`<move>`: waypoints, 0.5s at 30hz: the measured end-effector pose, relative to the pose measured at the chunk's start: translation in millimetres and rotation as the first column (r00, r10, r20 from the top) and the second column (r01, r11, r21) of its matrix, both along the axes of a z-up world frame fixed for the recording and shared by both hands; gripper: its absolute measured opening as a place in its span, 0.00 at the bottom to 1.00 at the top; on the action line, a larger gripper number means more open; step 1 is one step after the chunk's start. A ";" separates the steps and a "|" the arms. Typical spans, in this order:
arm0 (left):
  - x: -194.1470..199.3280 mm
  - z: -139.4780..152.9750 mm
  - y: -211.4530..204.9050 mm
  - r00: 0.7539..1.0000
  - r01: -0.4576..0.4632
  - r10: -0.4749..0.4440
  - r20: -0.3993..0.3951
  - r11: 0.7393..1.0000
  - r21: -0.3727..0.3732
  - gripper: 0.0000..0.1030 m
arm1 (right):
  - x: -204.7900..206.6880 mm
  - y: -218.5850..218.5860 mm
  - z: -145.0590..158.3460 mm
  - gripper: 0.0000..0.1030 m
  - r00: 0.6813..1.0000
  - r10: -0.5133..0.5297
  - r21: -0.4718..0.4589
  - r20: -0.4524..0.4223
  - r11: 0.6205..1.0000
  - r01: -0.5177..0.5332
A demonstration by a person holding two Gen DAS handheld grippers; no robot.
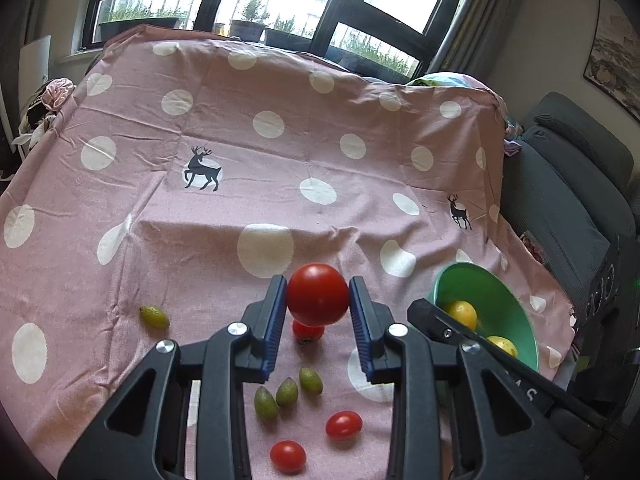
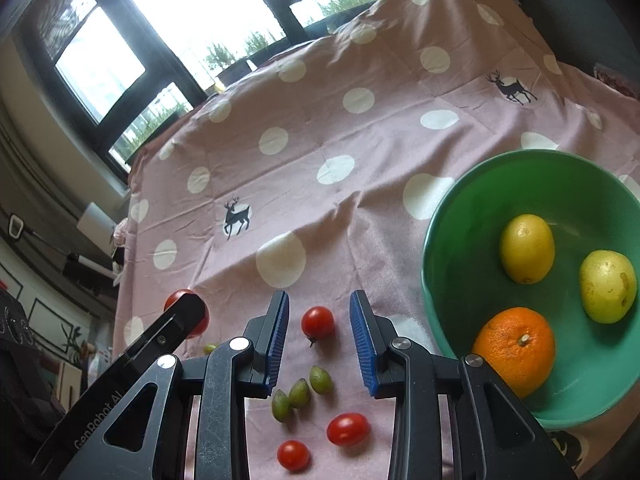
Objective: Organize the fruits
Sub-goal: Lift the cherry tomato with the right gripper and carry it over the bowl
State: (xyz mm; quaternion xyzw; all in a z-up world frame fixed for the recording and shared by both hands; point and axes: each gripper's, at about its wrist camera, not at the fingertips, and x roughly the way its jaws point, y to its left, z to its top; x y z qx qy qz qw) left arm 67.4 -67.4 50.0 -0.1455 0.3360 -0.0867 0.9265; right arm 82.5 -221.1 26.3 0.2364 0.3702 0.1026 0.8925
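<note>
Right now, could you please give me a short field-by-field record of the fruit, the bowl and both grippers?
Left gripper: shut on large tomato, lifted off the cloth
Right gripper: open, holding nothing
Green bowl: holds orange, lemon, one yellow-green fruit
Small tomatoes on pink cloth: three, e.g.
Small green fruits on cloth: cluster of three; another apart

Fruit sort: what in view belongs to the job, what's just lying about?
Job:
- big tomato in left gripper
- small tomatoes
- green olive-like fruits
- green bowl holding orange, lemon, yellow fruit
- right gripper, holding nothing

Lying about:
- dotted cloth
- window plants
- wall picture
</note>
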 end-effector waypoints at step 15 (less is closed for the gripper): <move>-8.5 6.3 -49.2 0.986 0.161 -0.161 0.039 0.987 0.003 0.31 | -20.1 -51.9 8.3 0.34 0.987 -0.159 0.036 0.034 0.987 0.158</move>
